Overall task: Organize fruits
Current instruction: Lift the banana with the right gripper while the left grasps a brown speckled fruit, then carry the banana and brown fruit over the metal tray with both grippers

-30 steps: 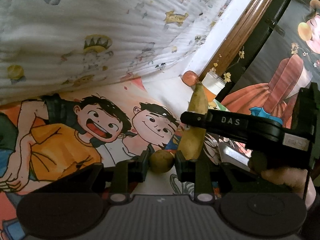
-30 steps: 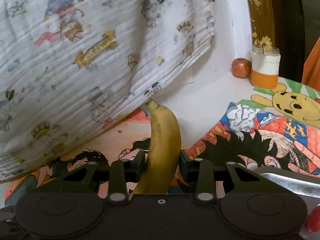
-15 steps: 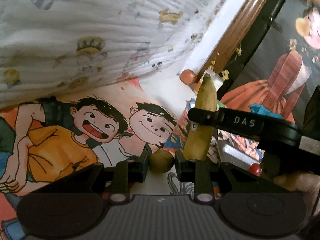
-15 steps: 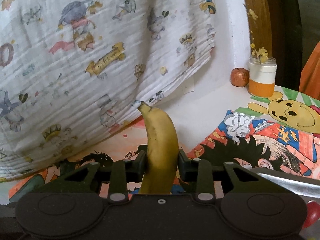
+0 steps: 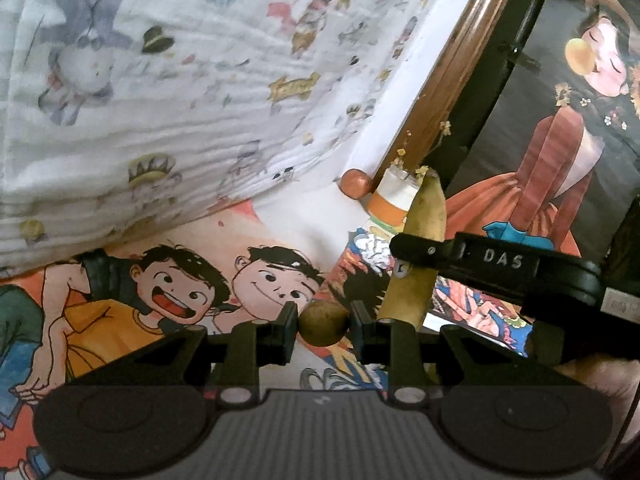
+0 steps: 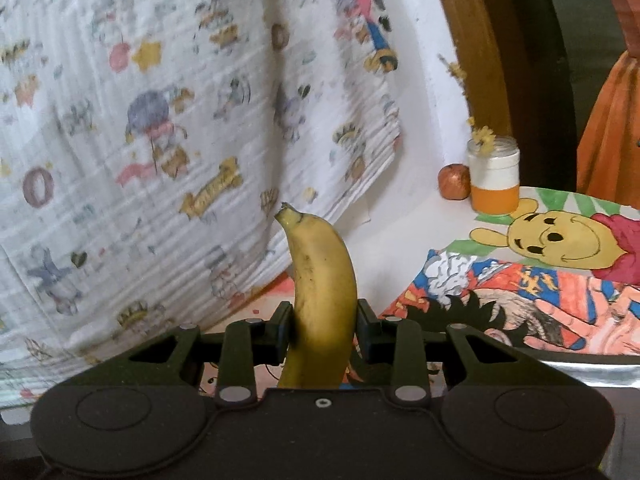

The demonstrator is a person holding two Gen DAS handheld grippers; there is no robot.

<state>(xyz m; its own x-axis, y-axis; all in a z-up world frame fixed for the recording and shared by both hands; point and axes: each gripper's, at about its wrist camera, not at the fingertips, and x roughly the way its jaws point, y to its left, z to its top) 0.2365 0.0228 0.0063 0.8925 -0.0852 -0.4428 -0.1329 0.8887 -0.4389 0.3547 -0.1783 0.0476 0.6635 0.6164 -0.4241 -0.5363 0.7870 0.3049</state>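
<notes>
- Plainly, our biggest worry is the banana (image 6: 323,300): the right gripper (image 6: 323,330) is clamped across its lower half, so most of its length stands up above the fingers, stem end on top. We judge that a quick swing or a roll of the wrist could lever the fruit round in the pads, and a slipping banana would drop to the picture-covered surface (image 6: 520,280) below the gripper.
- Next, the two grippers sit close together. In the left wrist view the right gripper (image 5: 408,272) and its banana (image 5: 420,252) lie just ahead of and to the right of the left gripper (image 5: 323,322). If we bring both loads to one spot at once, we think a finger could knock the other fruit loose.
- Then the small round brownish fruit (image 5: 323,322): the left gripper is closed on it, pinched between the pad tips. A round thing held at the tips can squirt out forwards, and once on the surface it would likely roll.
- Further ahead of the right gripper, to its right, a white-and-orange jar (image 6: 495,180) holding dried flowers stands just beside a reddish fruit (image 6: 454,181). Reaching for that fruit with a loaded gripper could tip the jar.
- Lastly, the printed cloth (image 6: 180,140) hangs ahead of and to the left of both grippers; we could snag it with the banana's stem.
</notes>
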